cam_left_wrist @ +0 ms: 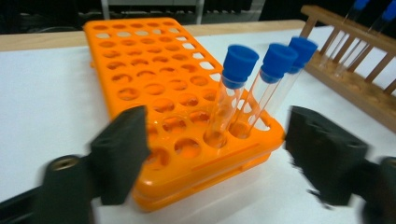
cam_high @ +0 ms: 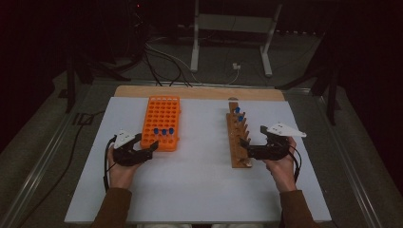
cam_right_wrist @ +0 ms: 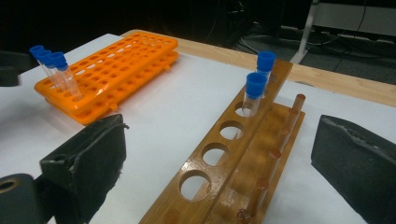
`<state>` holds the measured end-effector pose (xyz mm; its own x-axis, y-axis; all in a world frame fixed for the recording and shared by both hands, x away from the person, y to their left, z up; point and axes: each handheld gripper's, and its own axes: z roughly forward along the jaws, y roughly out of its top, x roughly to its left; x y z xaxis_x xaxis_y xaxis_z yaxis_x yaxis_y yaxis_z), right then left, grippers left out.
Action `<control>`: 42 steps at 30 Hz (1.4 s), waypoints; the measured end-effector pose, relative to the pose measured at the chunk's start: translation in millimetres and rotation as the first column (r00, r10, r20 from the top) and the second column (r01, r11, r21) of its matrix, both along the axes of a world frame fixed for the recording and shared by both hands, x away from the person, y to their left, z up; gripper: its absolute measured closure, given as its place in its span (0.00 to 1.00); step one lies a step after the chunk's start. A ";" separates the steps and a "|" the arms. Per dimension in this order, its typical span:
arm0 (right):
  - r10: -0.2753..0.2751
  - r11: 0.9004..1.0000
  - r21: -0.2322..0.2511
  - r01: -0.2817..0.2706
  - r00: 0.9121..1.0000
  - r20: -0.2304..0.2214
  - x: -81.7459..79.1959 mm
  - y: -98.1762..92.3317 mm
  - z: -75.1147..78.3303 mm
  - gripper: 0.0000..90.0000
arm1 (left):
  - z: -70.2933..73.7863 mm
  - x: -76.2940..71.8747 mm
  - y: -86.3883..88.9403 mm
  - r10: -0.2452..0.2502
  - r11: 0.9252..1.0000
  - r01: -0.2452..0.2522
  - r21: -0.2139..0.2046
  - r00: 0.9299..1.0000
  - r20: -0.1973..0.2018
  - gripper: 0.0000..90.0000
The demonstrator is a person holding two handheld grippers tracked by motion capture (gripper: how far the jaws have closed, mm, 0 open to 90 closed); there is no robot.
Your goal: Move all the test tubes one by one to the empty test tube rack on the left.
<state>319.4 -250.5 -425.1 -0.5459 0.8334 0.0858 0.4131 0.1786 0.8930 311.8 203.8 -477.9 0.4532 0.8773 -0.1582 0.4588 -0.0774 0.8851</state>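
High view: orange rack [cam_high: 161, 122] sitting on the left half of the white table [cam_high: 199, 190], three blue-capped tubes [cam_high: 163, 131] standing in a row near its close end. Left gripper [cam_high: 153, 146] just beside that close end, jaws apart, nothing between them. Wooden rack [cam_high: 237, 135] on the right half, two capped tubes [cam_high: 239, 114] at its far end. Right gripper [cam_high: 244, 142] right up against the wooden rack's near part, jaws look apart, though hard to tell from up here.

Left gripper view: jaws wide apart with the orange rack's [cam_left_wrist: 177, 116] near corner between them, not pressing on anything. The three tubes [cam_left_wrist: 233, 88] upright in holes along the right edge, leaning a bit. Wooden rack [cam_left_wrist: 359, 79] off to the right.

Right gripper view: jaws spread wide, empty, wooden rack [cam_right_wrist: 233, 163] running up between them. Two capped tubes [cam_right_wrist: 256, 93] in the far holes, near holes empty. Orange rack [cam_right_wrist: 112, 70] well apart at upper left.
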 end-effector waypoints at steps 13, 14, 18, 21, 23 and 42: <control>-0.006 1.000 0.016 0.006 1.000 -0.023 10.5 1.0 3.8 0.04 | 3.8 -20.4 13.4 0.016 0.999 -0.017 0.046 1.000 0.009 0.01; -0.007 1.000 0.016 0.007 1.000 -0.023 12.5 1.9 4.2 0.04 | 4.5 -21.3 13.3 0.014 0.999 -0.014 0.046 1.000 0.013 0.01; -0.006 1.000 0.028 0.007 0.999 -0.037 21.8 4.9 4.3 0.05 | 6.6 -24.0 11.6 0.012 0.999 -0.013 0.033 0.999 0.034 0.01; -0.009 0.999 0.035 0.011 0.999 -0.046 28.9 7.0 3.8 0.09 | 6.4 -24.9 10.2 0.018 0.999 -0.020 0.042 0.999 0.041 0.01; -0.011 1.000 0.026 0.012 0.998 -0.055 34.2 8.8 2.9 0.09 | 5.9 -24.8 9.5 0.022 0.999 -0.024 0.048 0.999 0.048 0.01; -0.073 0.996 -0.060 0.068 0.993 -0.095 74.1 18.4 -30.7 0.37 | -1.1 -21.2 1.7 0.011 0.998 -0.012 0.060 0.999 0.030 0.01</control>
<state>393.6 -232.1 -455.9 -0.4770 0.8745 0.0872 0.5104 0.1949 0.8376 290.6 205.6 -479.0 0.4469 0.8899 -0.0918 0.4333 -0.1255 0.8925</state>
